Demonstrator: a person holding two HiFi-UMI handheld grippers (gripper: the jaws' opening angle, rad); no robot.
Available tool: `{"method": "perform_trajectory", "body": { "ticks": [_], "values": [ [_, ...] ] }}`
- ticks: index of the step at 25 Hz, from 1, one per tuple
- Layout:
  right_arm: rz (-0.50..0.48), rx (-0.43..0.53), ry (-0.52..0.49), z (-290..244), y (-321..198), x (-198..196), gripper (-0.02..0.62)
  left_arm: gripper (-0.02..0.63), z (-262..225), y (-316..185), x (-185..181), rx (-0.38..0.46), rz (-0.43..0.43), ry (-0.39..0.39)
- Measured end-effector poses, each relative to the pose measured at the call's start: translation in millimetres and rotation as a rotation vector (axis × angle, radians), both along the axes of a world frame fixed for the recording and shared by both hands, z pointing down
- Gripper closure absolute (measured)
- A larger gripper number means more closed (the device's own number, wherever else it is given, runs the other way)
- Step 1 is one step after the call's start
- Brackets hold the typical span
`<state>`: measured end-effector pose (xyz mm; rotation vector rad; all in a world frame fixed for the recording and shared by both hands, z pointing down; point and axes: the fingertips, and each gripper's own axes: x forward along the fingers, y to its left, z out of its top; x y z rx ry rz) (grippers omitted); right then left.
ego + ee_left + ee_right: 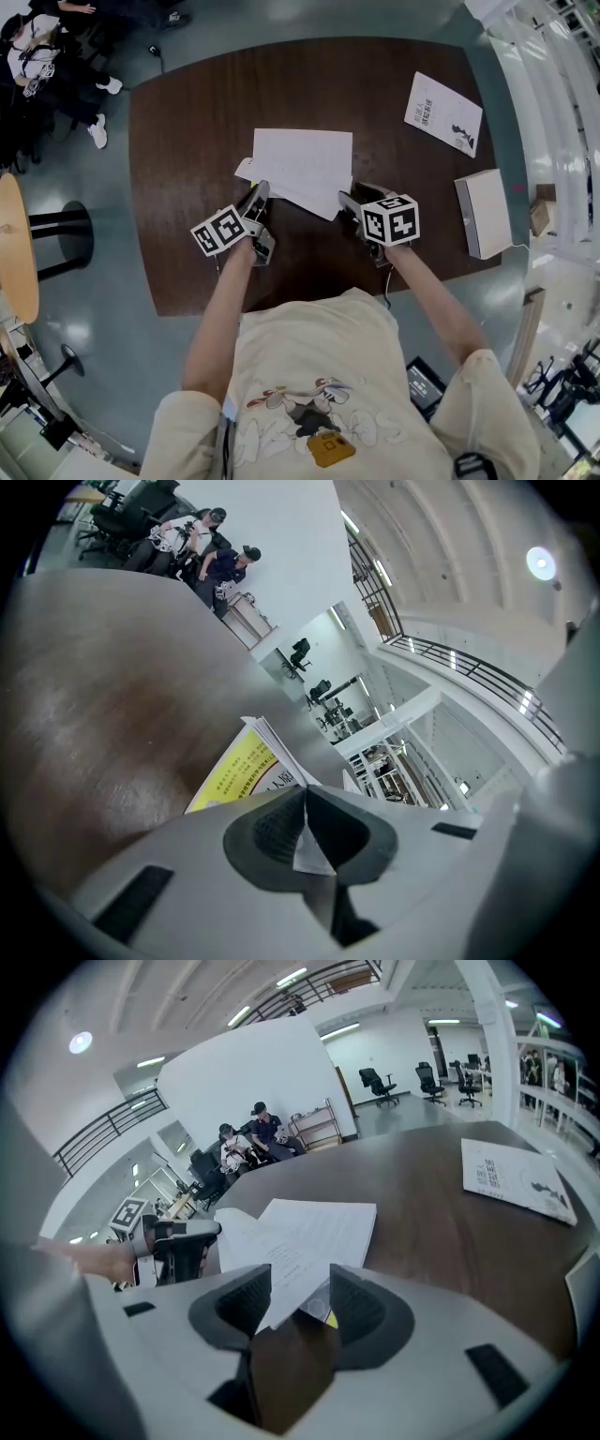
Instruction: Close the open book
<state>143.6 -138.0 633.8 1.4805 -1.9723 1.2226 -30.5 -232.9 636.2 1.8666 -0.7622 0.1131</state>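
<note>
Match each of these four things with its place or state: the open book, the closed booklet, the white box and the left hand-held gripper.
Things:
1. open white-paged paper book
2. closed white paper booklet
3. flat white rectangular box
4. left hand-held gripper

Places or states:
A. far right part of the dark brown wooden table
B. jaws shut on one of the book's pages
C. middle of the table
D. by the table's right edge, nearer the person

Pairs: 1-C, 2-A, 3-D, 4-B.
</note>
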Motion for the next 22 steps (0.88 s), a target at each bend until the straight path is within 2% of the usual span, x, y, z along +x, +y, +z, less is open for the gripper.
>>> {"method": "perform_trajectory", "body": {
  "ticks": [3,7,11,16,20,22],
  "values": [
    [-0.053,0.057,0.089,-15,-3,-3,0.377,0.589,0,-2,3,-0.001,-0.004,0.003],
    [-0.187,0.116,0.190,-28,-1,-23,0.339,0.589,-1,-6,7,-0.005,-0.010,0.007],
    [-0.287,0.142,0.259,-29,2,-41,0.324,0.589,-3,-12,11,-0.010,-0.013,0.008],
    [-0.416,0.155,0.416,-15,-7,-51,0.295,0.589,-4,-19,16,-0.011,-0.012,0.007],
    [-0.457,0.122,0.495,3,-15,-46,0.302,0.588,-4,-20,19,-0.021,-0.017,0.015],
    [-0.471,0.128,0.543,8,-18,-42,0.348,0.580,-3,-19,21,-0.027,-0.005,0.022]
  ]
}}
